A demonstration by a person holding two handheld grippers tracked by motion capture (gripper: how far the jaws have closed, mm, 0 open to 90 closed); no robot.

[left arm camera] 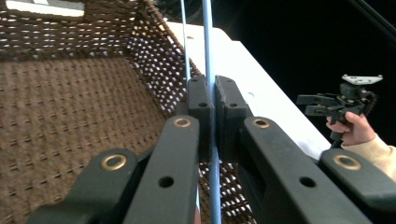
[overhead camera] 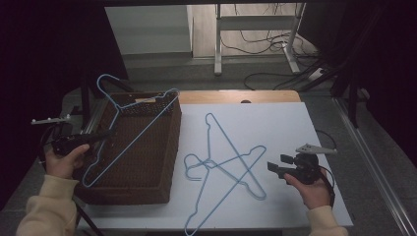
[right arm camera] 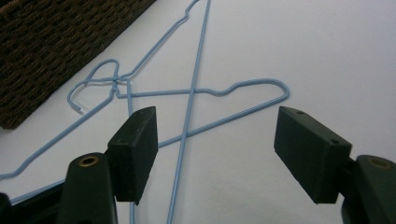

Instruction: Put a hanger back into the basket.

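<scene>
Hanger (overhead camera: 129,129) number one is clamped in my left gripper (overhead camera: 101,134), the jaws pinched tight on its thin blue wire, and it hangs tilted over the basket (overhead camera: 147,162), hook (overhead camera: 104,81) past the basket's far edge and the low corner (overhead camera: 87,183) near its front left wall. In the left gripper view the wire (left arm camera: 208,42) runs straight up between my closed pads (left arm camera: 200,100), with the woven floor of the basket (left arm camera: 65,107) just beyond, so I judge the step in hand is laying this hanger down inside. To do it well I would level the hanger first, so the hook and both shoulders fall within the basket's rim rather than resting across it, then lower until the wire lies on the weave before letting go; releasing while it is tilted would likely leave it propped on the rim or let it slide out on the basket's left. The wire is slim and springy, so a slow release should keep it from flicking. My right gripper (overhead camera: 276,168) hovers right of the basket, above the white desk (overhead camera: 295,128), jaws spread wide and holding nothing. In the right gripper view two more hangers (right arm camera: 187,116) lie crossed on the desk between the basket and that gripper, their hooks (right arm camera: 95,81) tangled close to the basket's side (right arm camera: 56,42). I would keep the right hand parked there until the left is clear.
</scene>
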